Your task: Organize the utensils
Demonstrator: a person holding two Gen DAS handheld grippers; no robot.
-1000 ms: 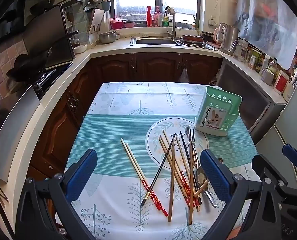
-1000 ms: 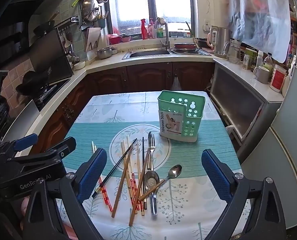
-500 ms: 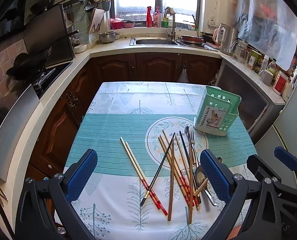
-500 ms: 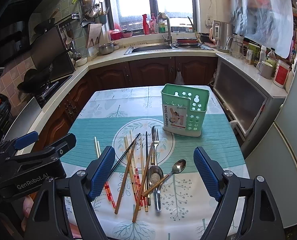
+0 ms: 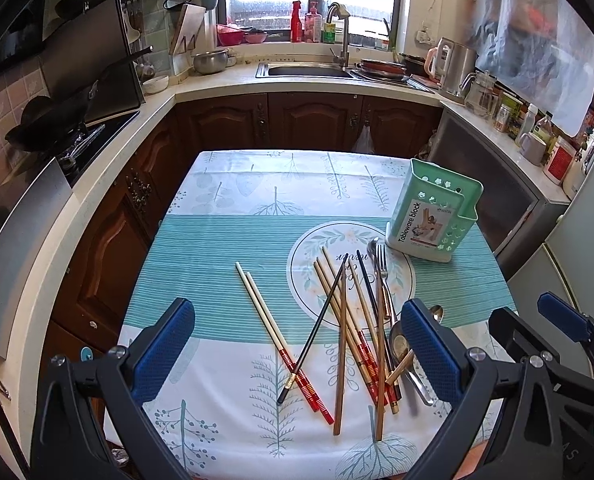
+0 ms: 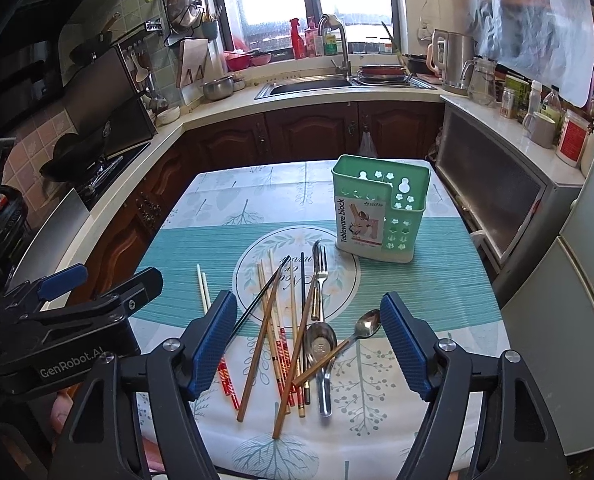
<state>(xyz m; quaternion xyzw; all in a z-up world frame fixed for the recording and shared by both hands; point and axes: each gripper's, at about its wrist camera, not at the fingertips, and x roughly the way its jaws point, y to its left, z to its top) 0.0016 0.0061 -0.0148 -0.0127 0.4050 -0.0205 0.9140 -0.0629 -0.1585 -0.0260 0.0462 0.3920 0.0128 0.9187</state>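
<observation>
A pile of chopsticks, a fork and spoons lies on the table's near half. A green utensil holder stands upright beyond them at the right; it also shows in the right wrist view. My left gripper is open and empty above the near edge, over the chopsticks. My right gripper is open and empty, its fingers either side of the pile. A small spoon lies by its right finger.
The table has a teal and white patterned cloth. Kitchen counters with a stove, sink and kettle ring the table. A fridge stands to the right. The left gripper's body shows left in the right wrist view.
The right gripper's jaws have narrowed and it has moved forward and down toward the pile. The left gripper has barely moved. The utensils have not moved.
</observation>
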